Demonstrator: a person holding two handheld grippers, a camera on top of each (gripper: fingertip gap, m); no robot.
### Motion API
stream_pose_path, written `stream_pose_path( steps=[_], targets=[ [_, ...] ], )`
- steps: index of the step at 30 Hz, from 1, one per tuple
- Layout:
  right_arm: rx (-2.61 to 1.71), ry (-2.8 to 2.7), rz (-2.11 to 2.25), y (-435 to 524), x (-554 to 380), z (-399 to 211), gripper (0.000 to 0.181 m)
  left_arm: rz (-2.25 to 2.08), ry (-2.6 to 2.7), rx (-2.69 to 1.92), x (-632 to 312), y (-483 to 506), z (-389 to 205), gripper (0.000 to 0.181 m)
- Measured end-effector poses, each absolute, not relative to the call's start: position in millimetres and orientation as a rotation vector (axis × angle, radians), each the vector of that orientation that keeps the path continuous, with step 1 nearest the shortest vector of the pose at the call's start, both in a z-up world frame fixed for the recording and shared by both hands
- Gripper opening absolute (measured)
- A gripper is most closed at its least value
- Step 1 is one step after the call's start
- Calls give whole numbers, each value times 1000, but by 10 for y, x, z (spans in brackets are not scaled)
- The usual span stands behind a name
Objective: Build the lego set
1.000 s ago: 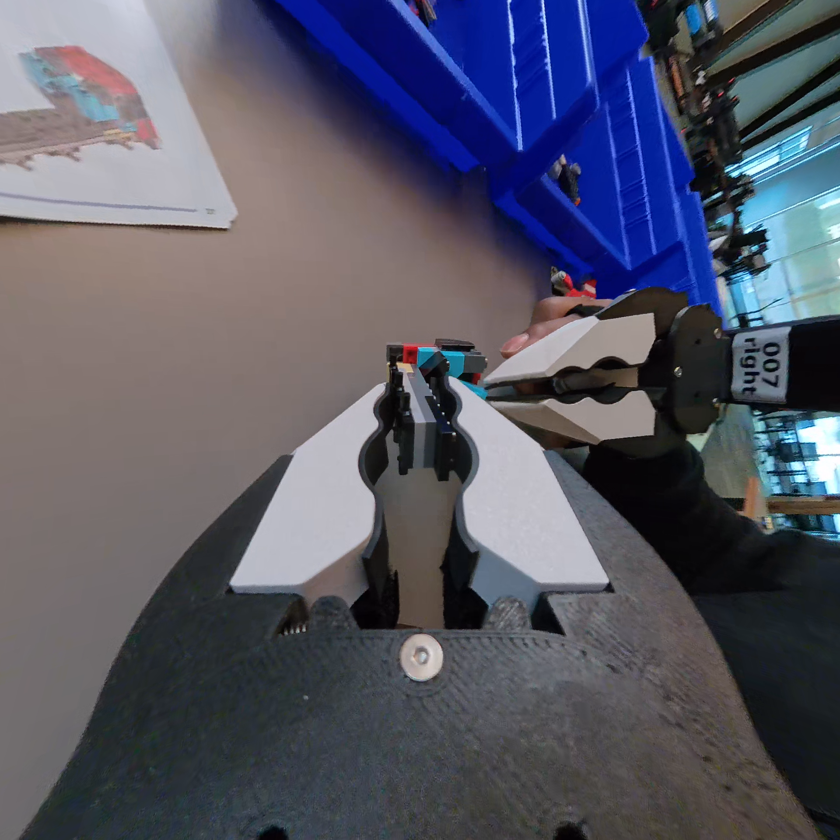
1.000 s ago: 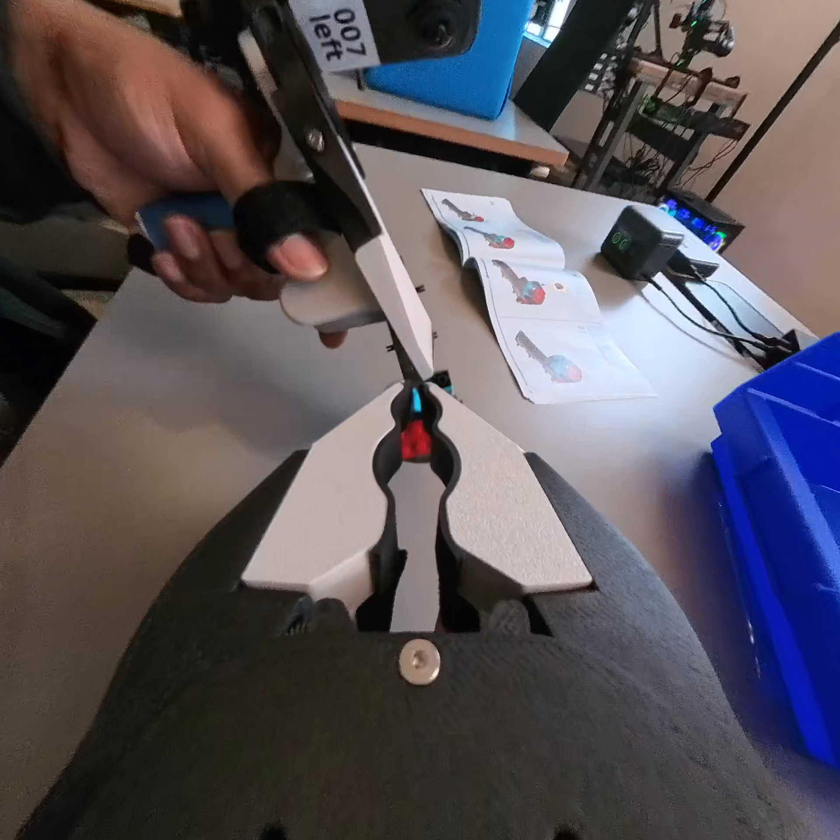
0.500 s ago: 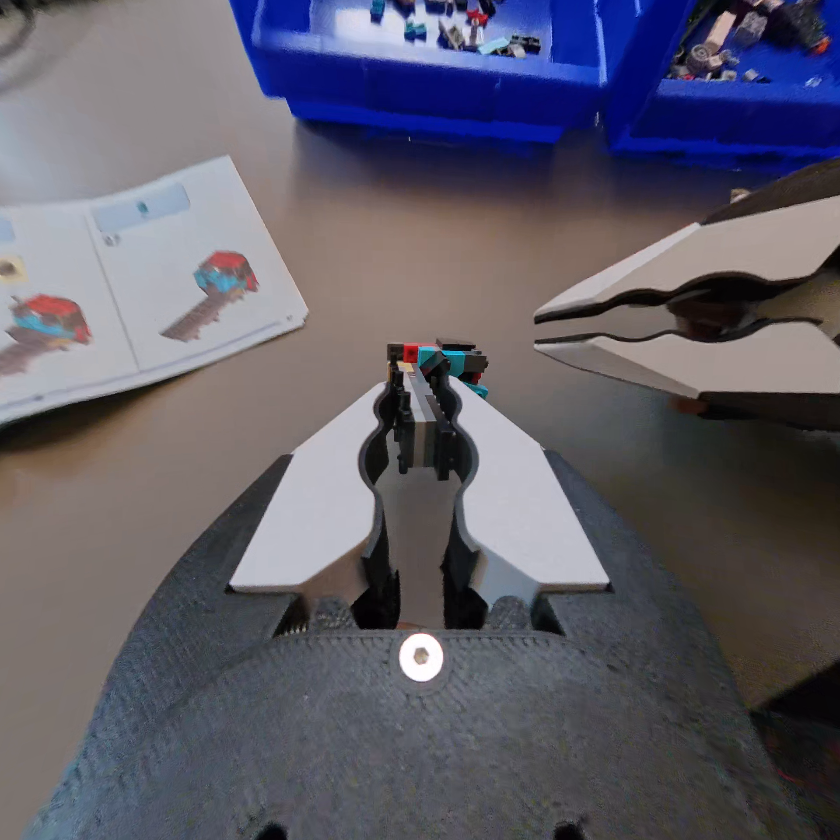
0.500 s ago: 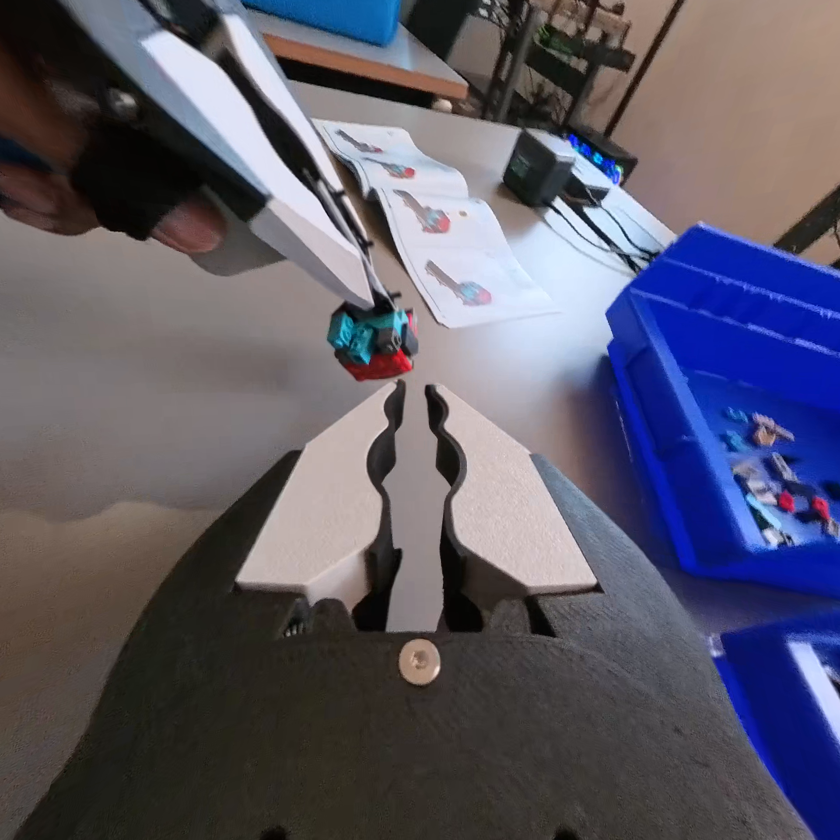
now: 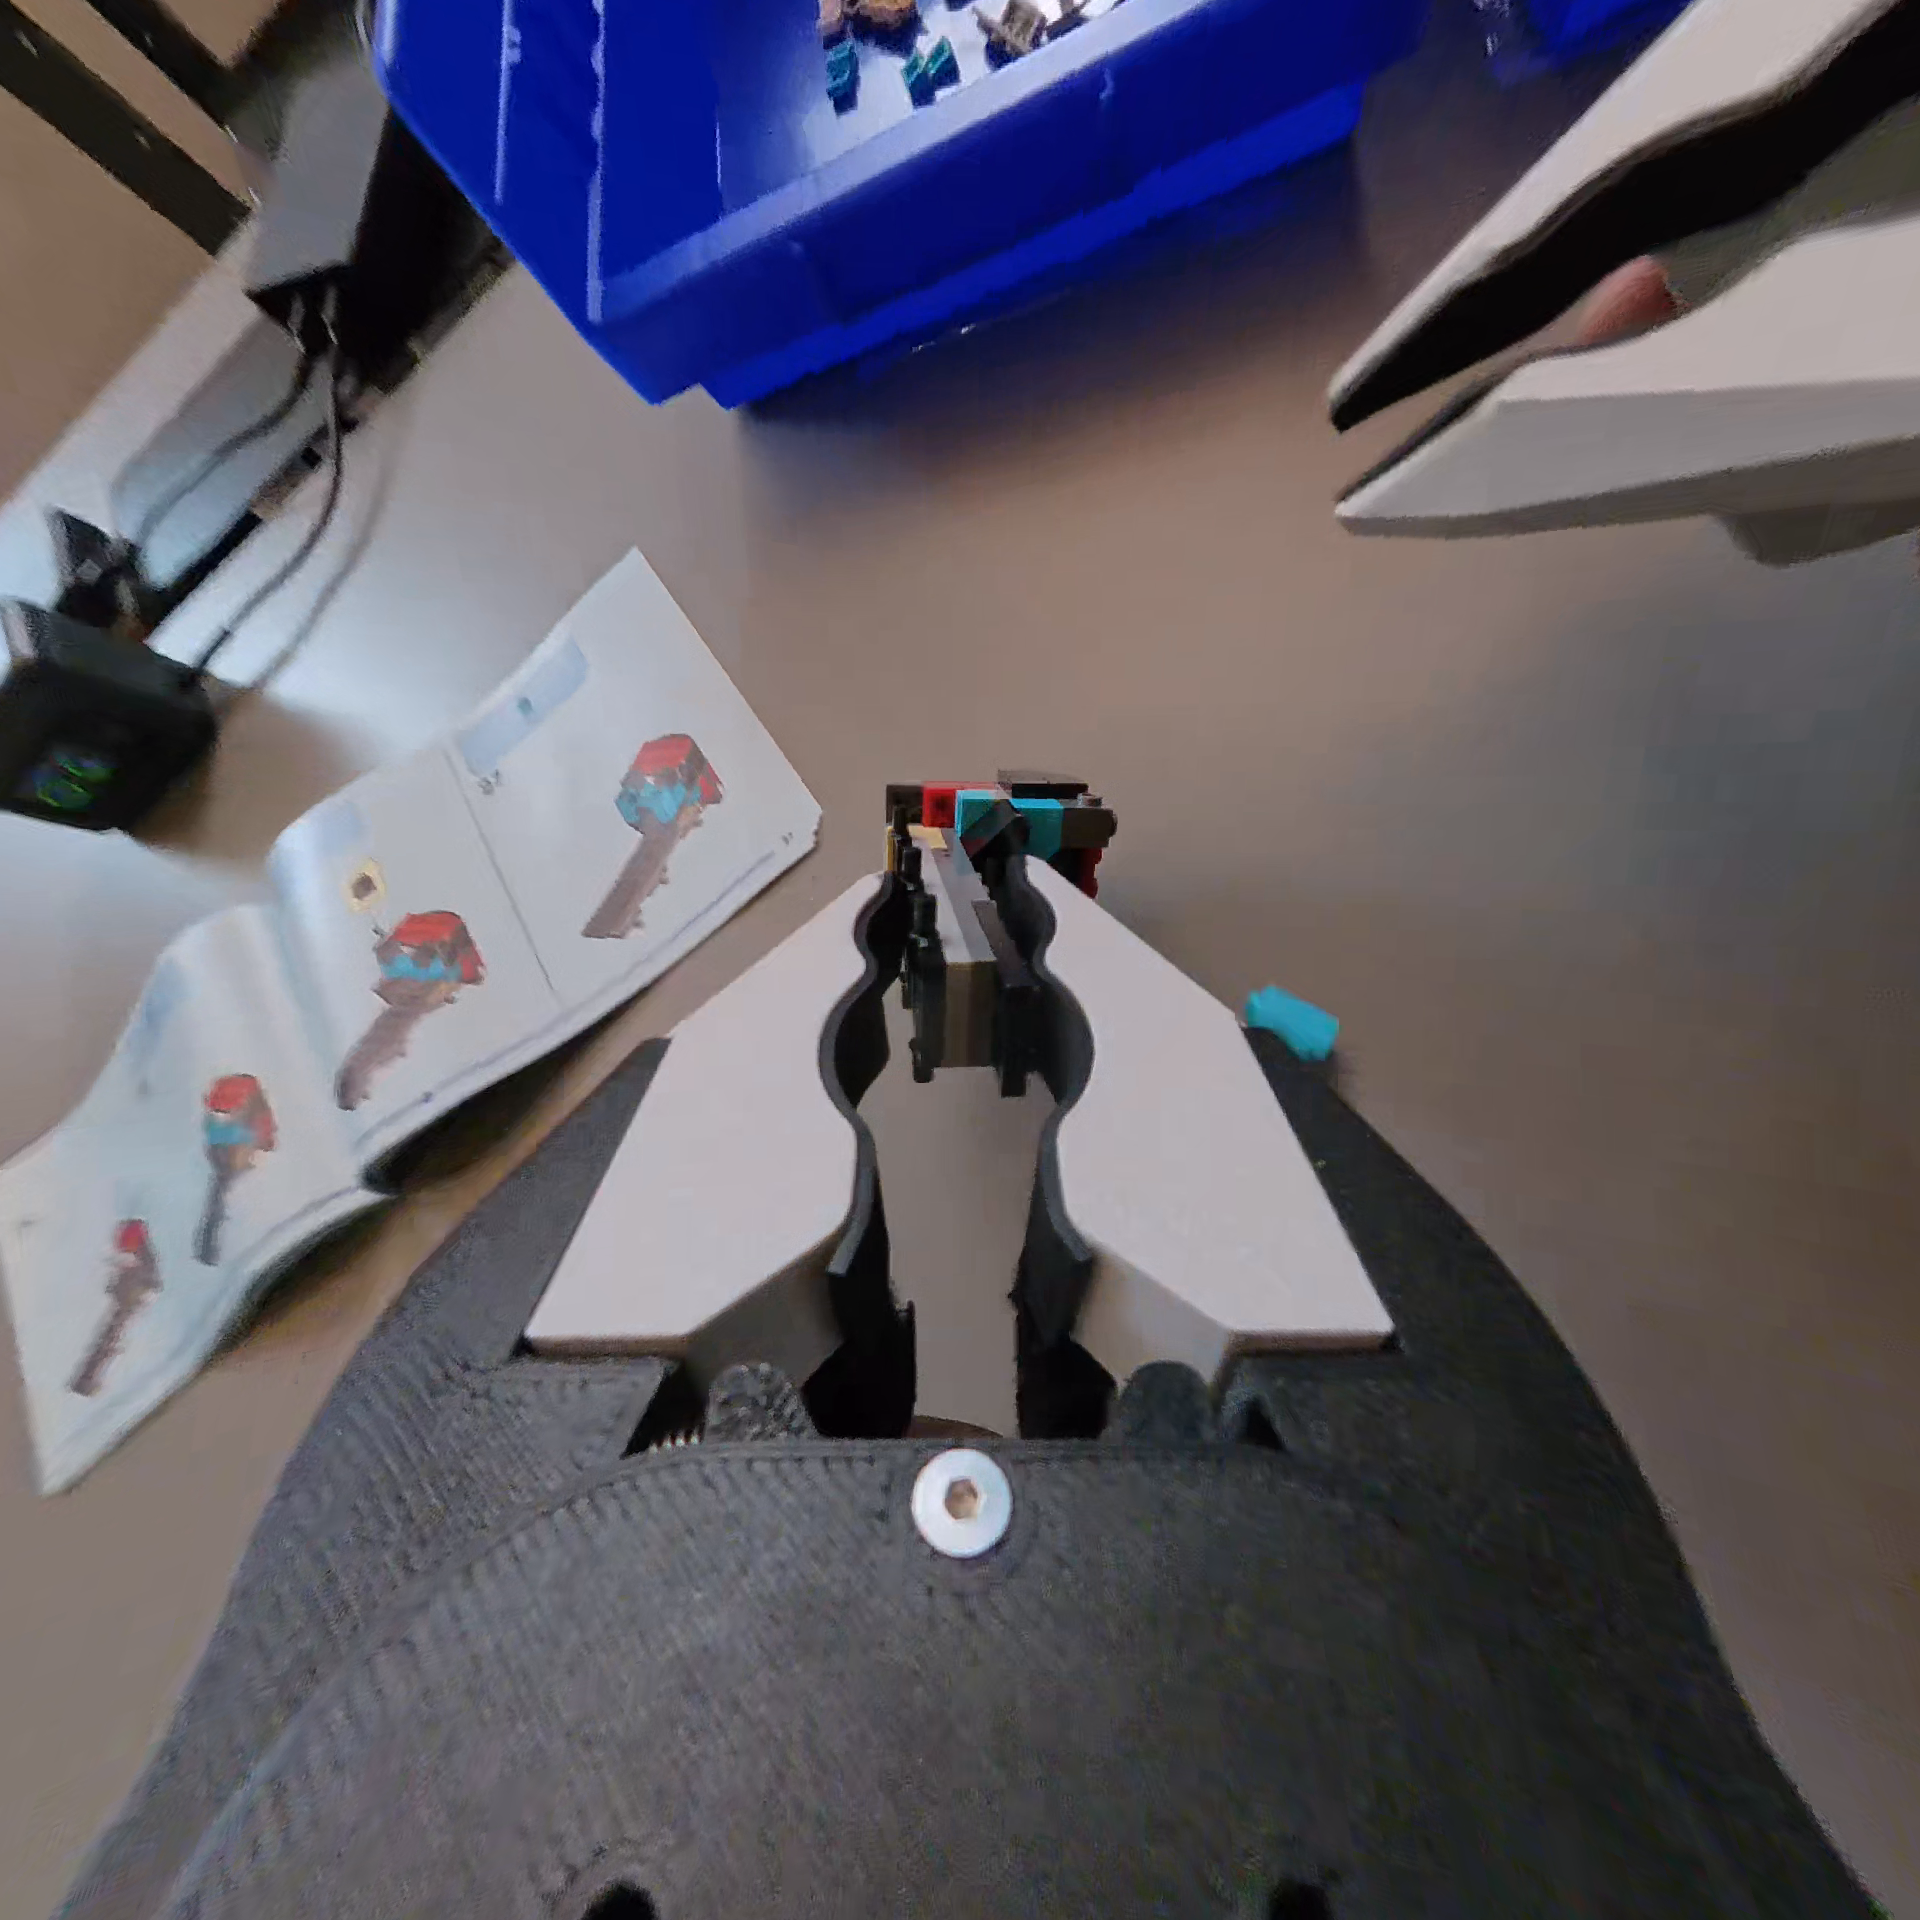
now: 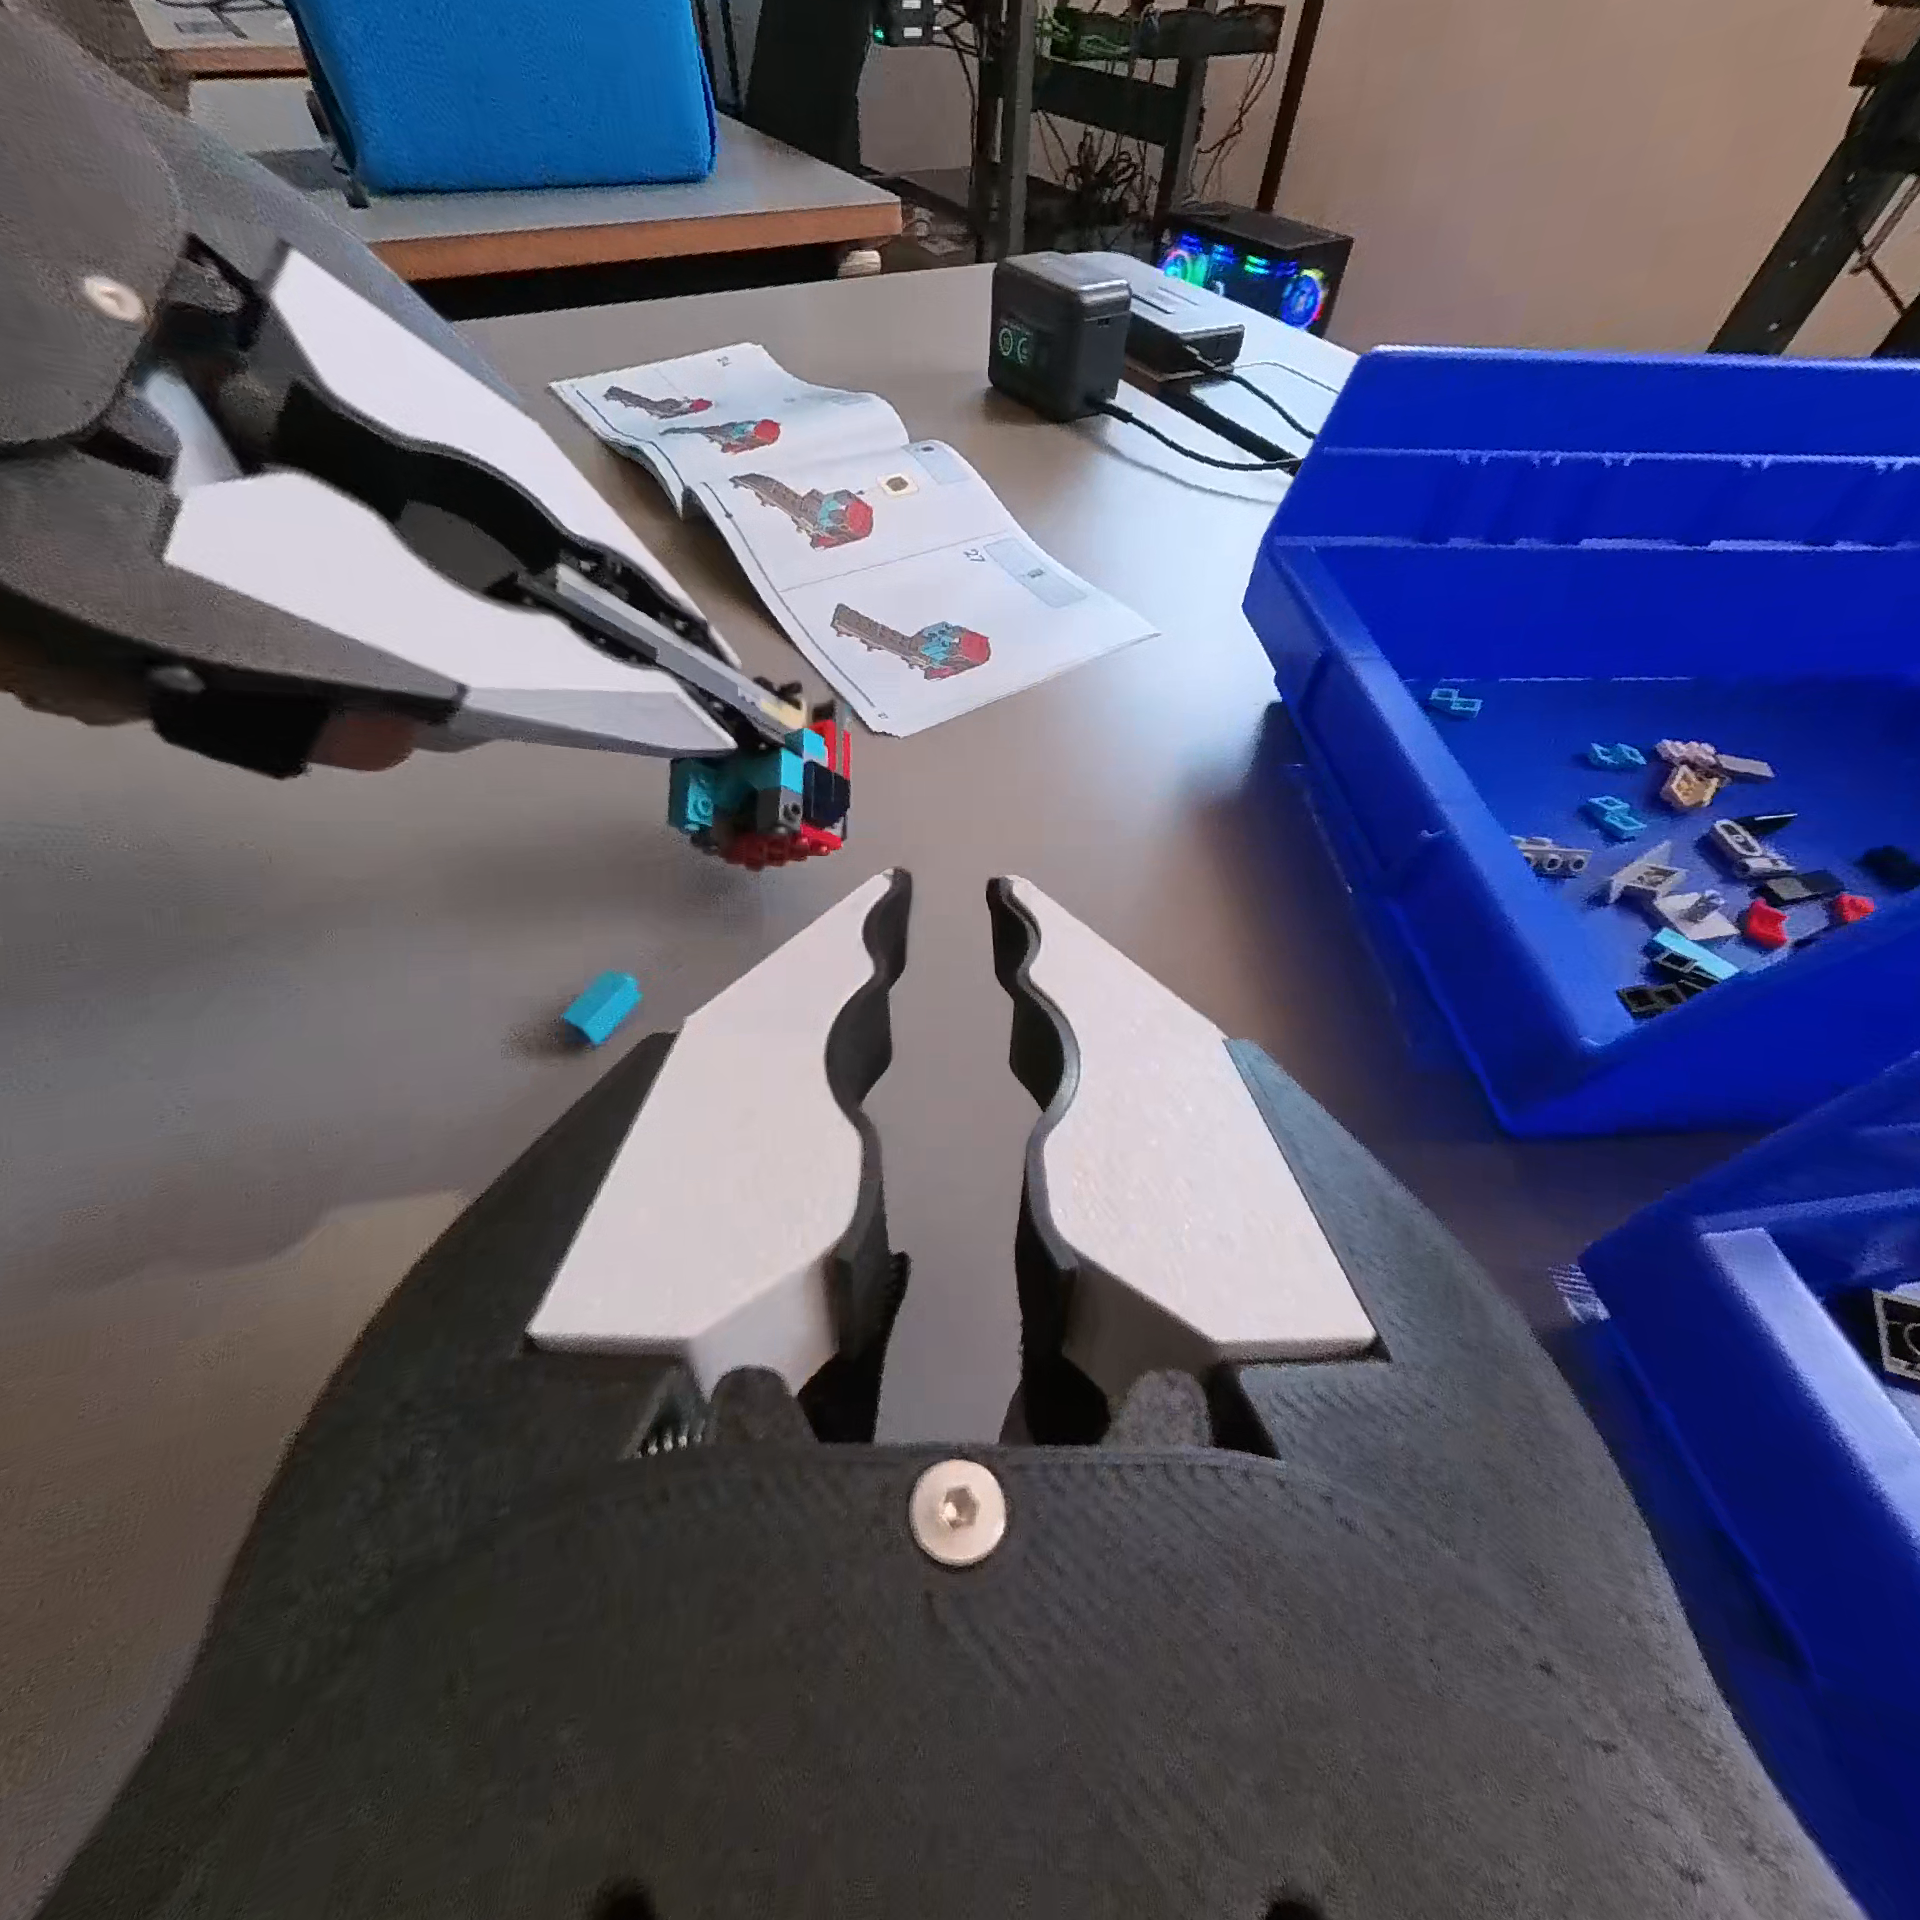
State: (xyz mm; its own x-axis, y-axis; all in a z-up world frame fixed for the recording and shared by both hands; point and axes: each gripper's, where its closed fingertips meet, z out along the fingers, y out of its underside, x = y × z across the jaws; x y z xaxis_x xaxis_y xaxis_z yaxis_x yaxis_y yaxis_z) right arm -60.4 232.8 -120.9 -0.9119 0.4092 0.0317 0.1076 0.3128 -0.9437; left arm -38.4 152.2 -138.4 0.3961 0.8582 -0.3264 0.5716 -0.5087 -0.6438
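My left gripper [image 5: 961, 883] is shut on the long grey and black shaft of the lego model [image 5: 1003, 821], whose red, teal and black head sticks out past the fingertips. In the right wrist view the left gripper [image 6: 727, 727] holds the lego model [image 6: 764, 795] just above the table, head down. My right gripper [image 6: 948, 883] is open by a narrow gap and empty, a short way in front of the model's head. It also shows at the upper right of the left wrist view [image 5: 1351, 457]. A loose teal brick [image 6: 601, 1006] lies on the table to the left of my right gripper, and beside my left gripper's right finger in the left wrist view [image 5: 1291, 1021].
An open instruction booklet [image 6: 883, 540] lies beyond the model. A blue bin [image 6: 1538, 582] with several loose pieces stands on the right, with a second blue bin [image 6: 1766, 1382] nearer. A black charger [image 6: 1060, 322] with cables sits at the table's far edge. Left tips to right tips: about 9 centimeters.
My right gripper let go of the model's head, opened a little and drew back. My left gripper turned and lowered the model toward the table. A teal brick now lies loose on the table.
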Motion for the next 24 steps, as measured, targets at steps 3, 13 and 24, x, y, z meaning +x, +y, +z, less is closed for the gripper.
stream_pose_path(
  steps=[3,13,24],
  targets=[
    [-433,-2376,1648,2311,-530,-1239,18,766,-1345,-2108,-364,1468,-1389,20],
    [-106,-2693,1520,2187,19,-1535,22,406,-1525,-1832,7,1270,-1395,20],
    [-47,-2760,1346,2145,57,-1722,23,318,-1425,-1785,129,1297,-1391,20]
  ],
)
